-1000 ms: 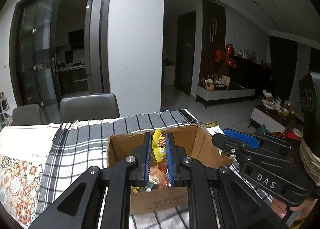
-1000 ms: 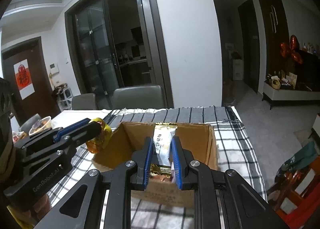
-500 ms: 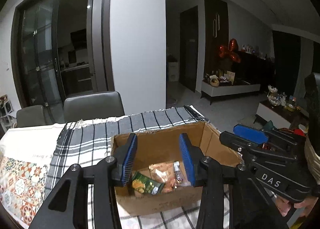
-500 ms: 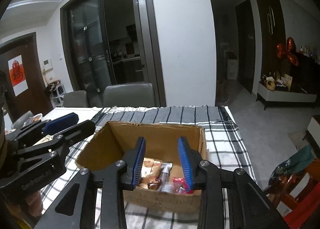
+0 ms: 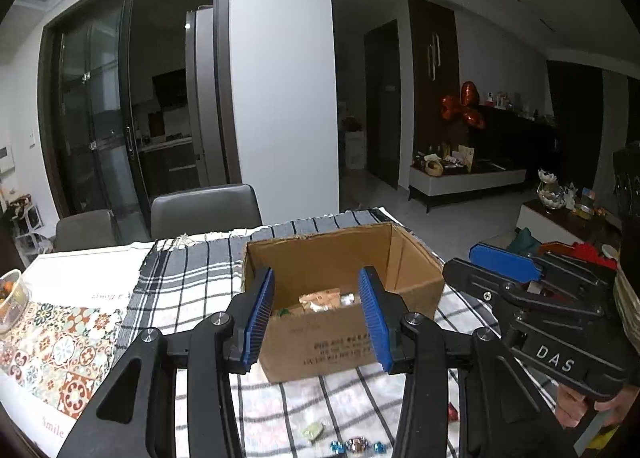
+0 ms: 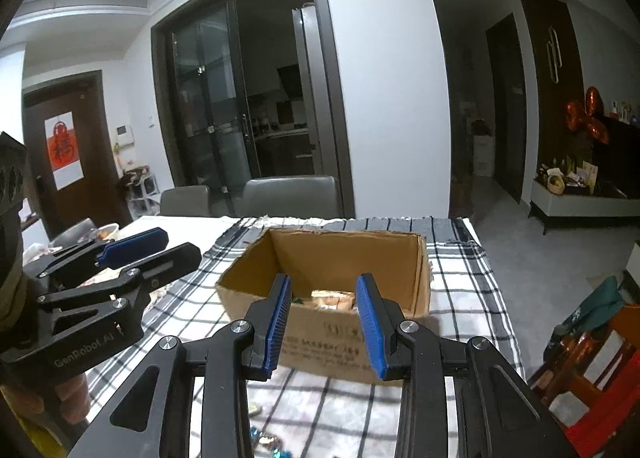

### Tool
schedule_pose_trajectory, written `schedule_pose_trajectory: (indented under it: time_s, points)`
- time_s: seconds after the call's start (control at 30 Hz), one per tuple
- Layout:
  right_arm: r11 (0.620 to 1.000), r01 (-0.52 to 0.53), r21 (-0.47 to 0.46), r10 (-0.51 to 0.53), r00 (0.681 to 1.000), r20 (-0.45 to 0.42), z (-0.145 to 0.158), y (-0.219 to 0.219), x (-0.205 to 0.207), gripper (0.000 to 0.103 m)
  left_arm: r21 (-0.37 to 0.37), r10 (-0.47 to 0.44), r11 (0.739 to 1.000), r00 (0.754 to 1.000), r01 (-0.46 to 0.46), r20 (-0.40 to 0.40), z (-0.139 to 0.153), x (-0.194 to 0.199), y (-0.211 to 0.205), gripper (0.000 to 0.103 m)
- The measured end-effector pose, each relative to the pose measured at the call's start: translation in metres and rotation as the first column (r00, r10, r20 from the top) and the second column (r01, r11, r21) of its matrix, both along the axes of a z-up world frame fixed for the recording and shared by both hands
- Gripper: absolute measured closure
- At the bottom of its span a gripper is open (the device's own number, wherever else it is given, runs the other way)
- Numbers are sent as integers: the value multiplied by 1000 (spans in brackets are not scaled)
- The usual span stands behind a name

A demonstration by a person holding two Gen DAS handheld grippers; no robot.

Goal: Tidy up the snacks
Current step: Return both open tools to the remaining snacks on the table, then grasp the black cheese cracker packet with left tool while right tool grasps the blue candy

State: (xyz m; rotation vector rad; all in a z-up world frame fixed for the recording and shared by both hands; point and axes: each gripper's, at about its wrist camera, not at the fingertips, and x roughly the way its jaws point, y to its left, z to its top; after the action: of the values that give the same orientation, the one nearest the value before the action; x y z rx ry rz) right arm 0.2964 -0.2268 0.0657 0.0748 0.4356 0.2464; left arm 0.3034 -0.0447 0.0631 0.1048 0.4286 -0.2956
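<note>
The left gripper (image 5: 316,314) hangs before the near wall of the box (image 5: 344,342), jaws parted and empty, nothing between the blue pads (image 5: 260,314). The right gripper (image 6: 324,318) sits likewise in front of the box (image 6: 340,342), jaws apart with nothing held. The two grippers are side by side, well clear of each other, with bare cloth (image 5: 192,282) to the left of the box. The snacks (image 5: 320,300) lie on the box floor, low behind the near wall. A few small wrapped sweets (image 5: 356,444) lie on the cloth near the tabletop's front edge. The cloth is black-and-white check; left of it is a patterned mat (image 5: 60,346). Two grey chairs (image 5: 204,210) stand at the far edge, before dark glass doors (image 5: 100,130)
</note>
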Motion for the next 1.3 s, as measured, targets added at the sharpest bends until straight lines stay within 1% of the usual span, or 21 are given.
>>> schedule_pose_trajectory:
  time_s: [0.1,0.2,0.37,0.57,0.8,1.03,1.3]
  points:
    - [1000,-18,6,18,1000,-2,-3,4,-13,68,0,11,1000,1000,-11,-2,-4,-14,4,60]
    - [999,-42,6,42,999,-11,-9,8,-22,68,-4,14,1000,1000,-14,-23,-9,-26,6,60]
    - [994,-105,-16,104,994,-31,-26,17,-35,68,16,40,999,998,-39,-54,-23,-41,9,60]
    - [984,-170,-43,166,983,-84,-50,21,-40,68,21,78,997,989,-76,-124,-49,-56,14,60]
    - [964,-250,-86,236,961,-143,-75,30,-38,68,35,85,996,965,-79,-248,-92,-63,15,60]
    - [935,-332,-128,301,930,-212,-98,42,-32,68,37,85,996,942,-77,-324,-120,-62,13,60]
    - [904,-410,-120,358,881,-310,-128,53,-16,68,27,78,997,909,-73,-410,-153,-58,14,60]
